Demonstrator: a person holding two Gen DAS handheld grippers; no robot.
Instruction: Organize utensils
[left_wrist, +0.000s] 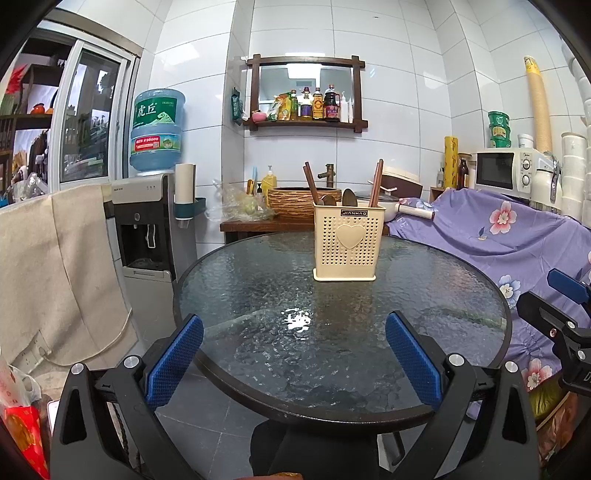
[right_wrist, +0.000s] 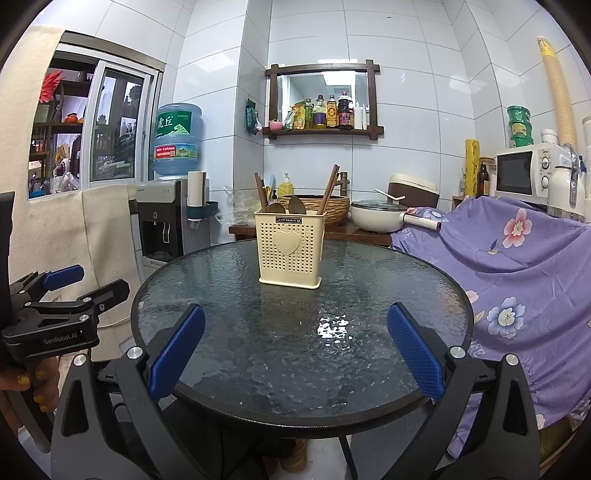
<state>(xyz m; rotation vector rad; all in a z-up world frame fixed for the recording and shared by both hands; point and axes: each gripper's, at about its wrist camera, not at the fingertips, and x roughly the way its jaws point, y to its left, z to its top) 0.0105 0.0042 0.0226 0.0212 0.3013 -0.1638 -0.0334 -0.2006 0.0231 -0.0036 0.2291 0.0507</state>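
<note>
The caddy (left_wrist: 344, 243) is stood upright, utensils (left_wrist: 349, 197) inside, dead ahead of both released, empty grippers, left gripper (left_wrist: 295, 363) and right gripper (right_wrist: 295, 360) equally distant.

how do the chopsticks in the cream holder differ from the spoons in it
The chopsticks are thin, reddish-brown sticks that lean outward and rise well above the holder. The spoons show broad, rounded, duller brown ends that barely clear the rim near the middle. Both stand inside the same holder.
</note>
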